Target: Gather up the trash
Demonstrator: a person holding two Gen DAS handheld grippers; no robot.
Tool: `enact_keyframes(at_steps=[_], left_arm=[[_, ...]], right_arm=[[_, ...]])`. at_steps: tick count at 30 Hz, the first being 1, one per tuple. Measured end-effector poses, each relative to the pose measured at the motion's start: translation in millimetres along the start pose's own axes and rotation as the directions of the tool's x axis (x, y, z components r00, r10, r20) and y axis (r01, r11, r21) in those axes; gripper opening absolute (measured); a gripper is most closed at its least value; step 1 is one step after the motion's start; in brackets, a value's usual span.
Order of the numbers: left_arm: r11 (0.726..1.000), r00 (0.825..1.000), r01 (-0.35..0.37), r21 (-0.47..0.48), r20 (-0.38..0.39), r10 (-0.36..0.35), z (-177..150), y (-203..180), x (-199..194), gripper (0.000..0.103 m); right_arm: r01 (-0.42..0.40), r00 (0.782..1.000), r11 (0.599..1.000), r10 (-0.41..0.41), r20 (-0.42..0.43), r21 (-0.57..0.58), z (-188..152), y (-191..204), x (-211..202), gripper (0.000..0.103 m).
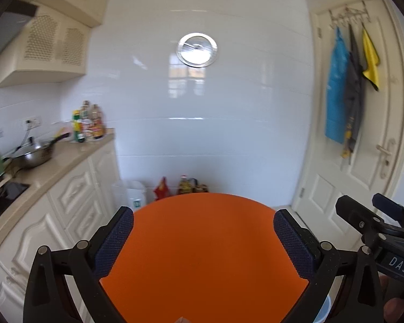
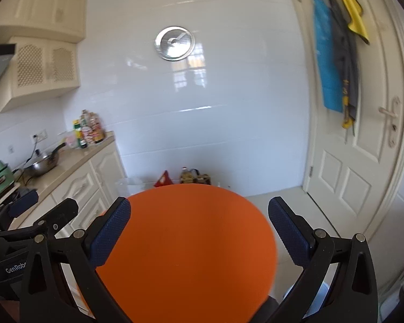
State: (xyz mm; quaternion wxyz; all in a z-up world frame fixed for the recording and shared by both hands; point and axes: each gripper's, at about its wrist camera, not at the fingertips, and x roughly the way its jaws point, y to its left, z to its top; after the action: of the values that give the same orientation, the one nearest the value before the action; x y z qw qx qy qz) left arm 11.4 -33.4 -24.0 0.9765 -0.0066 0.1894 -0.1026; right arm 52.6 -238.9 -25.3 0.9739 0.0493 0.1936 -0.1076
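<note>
Both tongs, left tongs (image 1: 203, 238) and right tongs (image 2: 199, 231), gape empty above an orange tabletop (image 1: 202, 255); no trash visible, progress unclear.

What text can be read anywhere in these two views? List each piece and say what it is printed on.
"DAS" on the right gripper, seen in the left wrist view.
"GenRobo", cut off, on the left gripper, seen in the right wrist view.
Labels on the condiment bottles on the counter: too blurred to read.
</note>
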Motion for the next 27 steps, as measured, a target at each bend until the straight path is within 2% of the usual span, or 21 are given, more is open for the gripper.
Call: enact_keyframes(at_steps=[5,13,27], left_arm=[[0.997,0.997,-0.069,-0.026,0.028,0.069,-23,20,-51,0.102],[0.994,0.993,-0.1,-0.039,0.052,0.102,-35,15,-88,0.102],[0.994,0.993,-0.088,-0.064,0.069,0.092,-49,18,-113,0.102]], right_arm=[[-0.019,1.0,0.999,0.019,0.015,-0.034,-7,28,-13,0.103],[0.014,0.999,0.997,-0.01,0.051,-0.078,-12,44,-37,0.103],[0.007,0.997,0.996,0.001,0.08,-0.091,-10,54,-53,0.103]])
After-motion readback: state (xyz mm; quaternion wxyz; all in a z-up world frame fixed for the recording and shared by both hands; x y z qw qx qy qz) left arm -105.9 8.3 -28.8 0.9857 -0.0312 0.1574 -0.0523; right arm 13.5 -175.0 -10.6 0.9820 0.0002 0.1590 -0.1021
